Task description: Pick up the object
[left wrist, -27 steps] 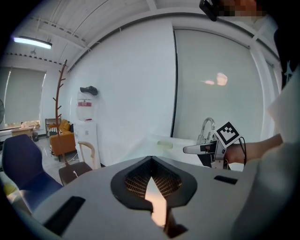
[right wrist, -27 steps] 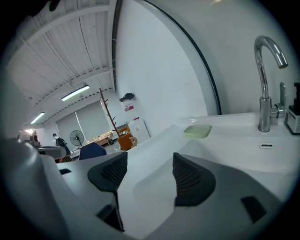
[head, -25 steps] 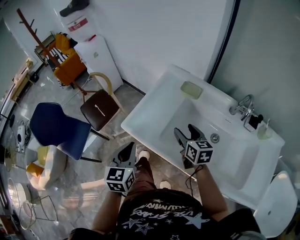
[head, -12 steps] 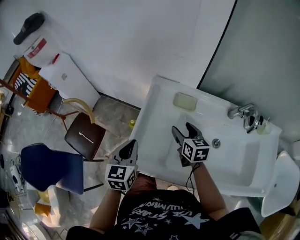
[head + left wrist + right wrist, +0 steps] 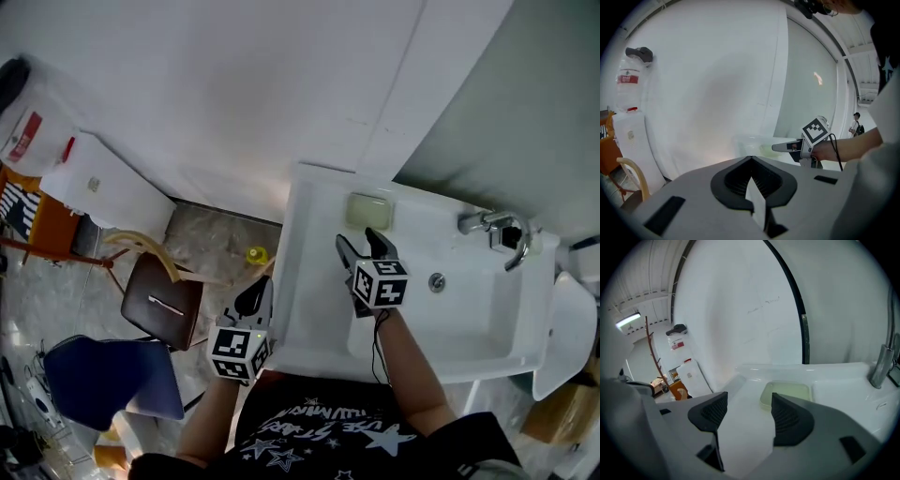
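Pale green rectangular block [image 5: 368, 209], lying on the back left ledge of the white ceramic sink [image 5: 302, 281], is faced by the right gripper [image 5: 358, 240], its empty jaws spread wide, apparently for a grasp; the left gripper [image 5: 260, 291] is held aside, jaws closed on nothing.

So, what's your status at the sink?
Right tool open, aimed at pale green rectangular block on white sink, not touching. Left tool shut, empty. Nothing between.

right claw [image 5: 358, 239] hides part of the sink [image 5: 305, 281].
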Available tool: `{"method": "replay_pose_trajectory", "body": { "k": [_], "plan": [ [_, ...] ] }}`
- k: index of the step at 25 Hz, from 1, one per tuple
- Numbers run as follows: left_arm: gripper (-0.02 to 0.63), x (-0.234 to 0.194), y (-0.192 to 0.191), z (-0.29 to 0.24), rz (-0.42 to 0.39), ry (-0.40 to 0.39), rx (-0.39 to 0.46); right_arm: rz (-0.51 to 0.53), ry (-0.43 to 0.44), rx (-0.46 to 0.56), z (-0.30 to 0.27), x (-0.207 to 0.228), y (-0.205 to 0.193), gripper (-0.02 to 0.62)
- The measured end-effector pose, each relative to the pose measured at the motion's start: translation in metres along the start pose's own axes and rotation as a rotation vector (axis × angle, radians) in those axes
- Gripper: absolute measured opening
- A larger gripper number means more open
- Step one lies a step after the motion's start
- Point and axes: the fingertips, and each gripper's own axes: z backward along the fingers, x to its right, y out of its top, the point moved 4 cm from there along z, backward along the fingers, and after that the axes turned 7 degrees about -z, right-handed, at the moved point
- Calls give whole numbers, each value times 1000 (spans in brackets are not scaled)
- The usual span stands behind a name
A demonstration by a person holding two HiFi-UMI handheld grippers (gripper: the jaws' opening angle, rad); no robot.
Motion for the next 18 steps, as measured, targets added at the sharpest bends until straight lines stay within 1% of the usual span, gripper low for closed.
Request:
{"method": "replay_pose_trajectory", "body": {
  "k": [4, 7, 10, 18],
  "plan": [
    [17, -14, 1, -15, 14, -34, -21, 27, -83, -18, -24, 3, 4, 295],
    [17, -22, 2, -26, 27, -50, -23, 32, -120, -32, -41, 4, 6, 293],
    [17, -30, 2, -32, 32, -54, -19, 43, -154, -50, -53, 6, 6, 265],
    [17, -37, -1, -38, 54, -69, -26, 78, -193, -110, -74, 5, -3, 205]
  ]
}}
